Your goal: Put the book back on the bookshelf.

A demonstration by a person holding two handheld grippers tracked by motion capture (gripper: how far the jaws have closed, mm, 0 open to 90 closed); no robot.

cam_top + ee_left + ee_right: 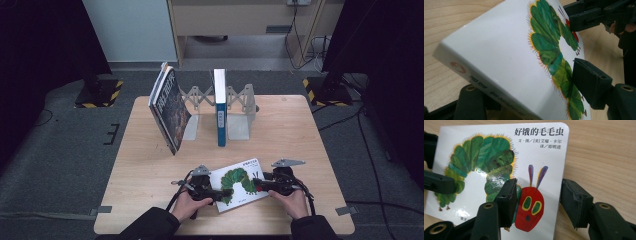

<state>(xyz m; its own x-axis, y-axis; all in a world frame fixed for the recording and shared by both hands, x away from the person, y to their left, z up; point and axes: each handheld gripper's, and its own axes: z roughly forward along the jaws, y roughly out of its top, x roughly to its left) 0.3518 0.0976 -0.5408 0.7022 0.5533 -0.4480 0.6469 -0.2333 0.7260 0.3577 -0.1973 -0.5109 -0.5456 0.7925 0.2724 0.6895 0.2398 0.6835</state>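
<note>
High view, lower centre of the frame: a white picture book (239,184) with a green caterpillar on its cover lies on the wooden desk (145,170), held between the two grippers. The left gripper (218,193) has its fingers (591,85) clamped on the book's lower left edge, one above the cover and one beneath, tilting that side up. The right gripper (260,184) sits at the book's right edge; its fingers (507,200) straddle that edge, one over the cover, one beside it, not yet pressing. Two more books (170,107) stand in a metal rack (240,107) in the upper centre.
</note>
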